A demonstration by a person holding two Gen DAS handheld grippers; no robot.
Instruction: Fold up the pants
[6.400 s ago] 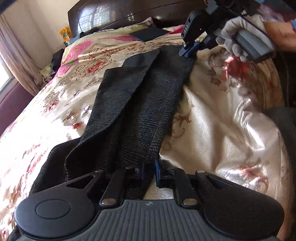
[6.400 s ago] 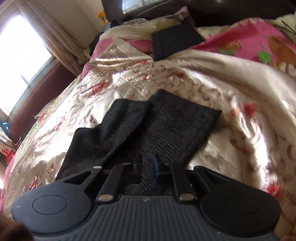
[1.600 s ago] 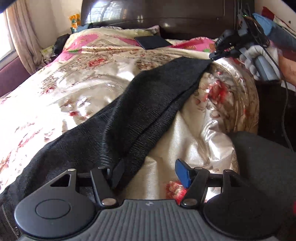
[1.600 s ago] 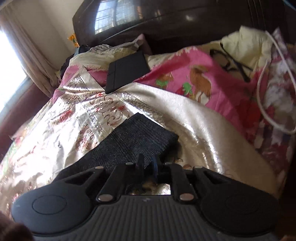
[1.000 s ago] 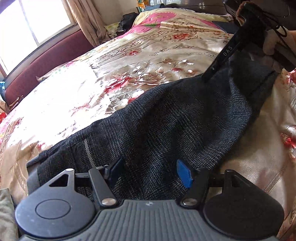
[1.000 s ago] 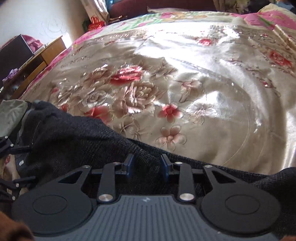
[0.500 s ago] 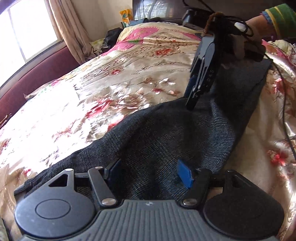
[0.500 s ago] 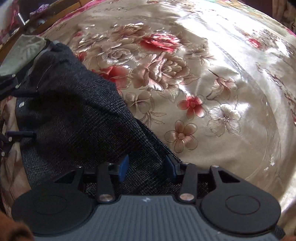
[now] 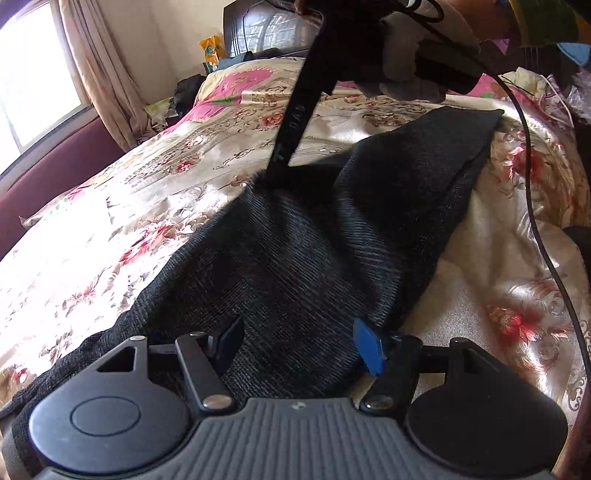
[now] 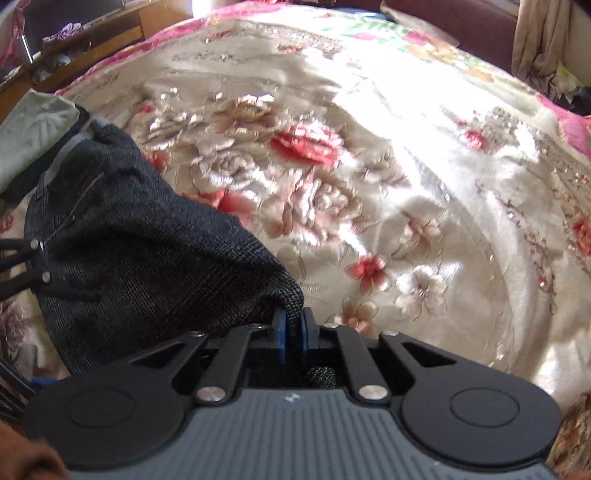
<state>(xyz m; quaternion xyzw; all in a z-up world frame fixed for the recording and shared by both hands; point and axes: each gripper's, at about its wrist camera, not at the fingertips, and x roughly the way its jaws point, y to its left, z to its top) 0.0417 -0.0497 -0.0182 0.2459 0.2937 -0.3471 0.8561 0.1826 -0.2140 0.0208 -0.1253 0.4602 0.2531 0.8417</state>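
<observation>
Dark, coarse-woven pants (image 9: 295, 251) lie on the bed's glossy floral satin cover (image 10: 406, 166), long axis running toward the headboard (image 9: 266, 29). The right gripper (image 10: 293, 332) pinches a raised fold; the left gripper (image 9: 295, 343) straddles the cloth, spread wide.

A bed (image 9: 155, 206) under a glossy cream floral bedspread (image 10: 424, 192) fills both views. At upper left, beige curtains (image 9: 99, 70) frame a sunlit window (image 9: 33, 70); a dark wooden headboard (image 9: 266, 33) stands behind. Possibly a wooden cabinet (image 10: 96, 33), blurred, upper left.
</observation>
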